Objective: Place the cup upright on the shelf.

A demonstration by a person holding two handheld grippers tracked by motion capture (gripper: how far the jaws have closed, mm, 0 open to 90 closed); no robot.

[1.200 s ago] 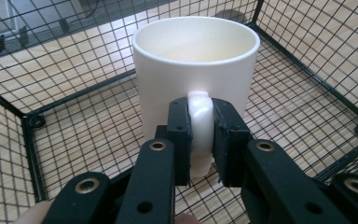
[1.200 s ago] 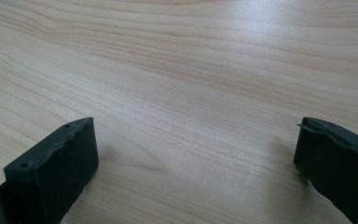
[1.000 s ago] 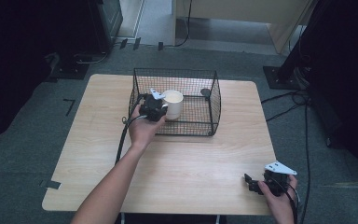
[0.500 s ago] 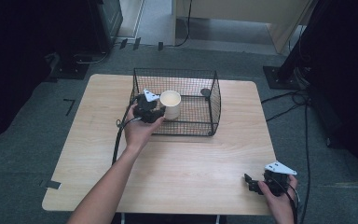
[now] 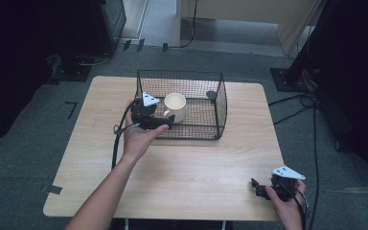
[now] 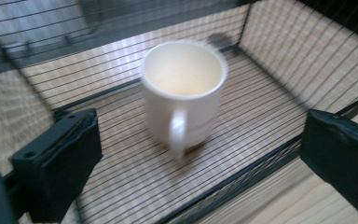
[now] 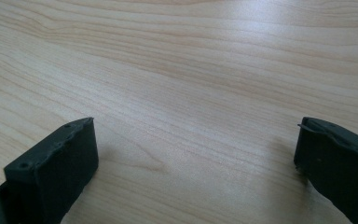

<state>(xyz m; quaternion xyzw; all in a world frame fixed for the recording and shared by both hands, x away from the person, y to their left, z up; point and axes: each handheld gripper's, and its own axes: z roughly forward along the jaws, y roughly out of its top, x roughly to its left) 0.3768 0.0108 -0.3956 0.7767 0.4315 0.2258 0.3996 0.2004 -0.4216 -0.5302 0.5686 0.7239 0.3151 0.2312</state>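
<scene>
**Left fingers spread wide, right hand low at the near corner**

In the high view the left forearm runs up from the bottom edge, bare to the wrist, leaning slightly rightward. The left hand cups the left gripper from below, palm up, with its grey three-cornered plate on top and its cable looping down beside the wrist. Its fingers have just been opening and stand far apart, nothing pressed between them. The right hand shows at the lower right edge, closed around the right gripper, which points left. Its fingers are also wide apart, held low and empty
</scene>
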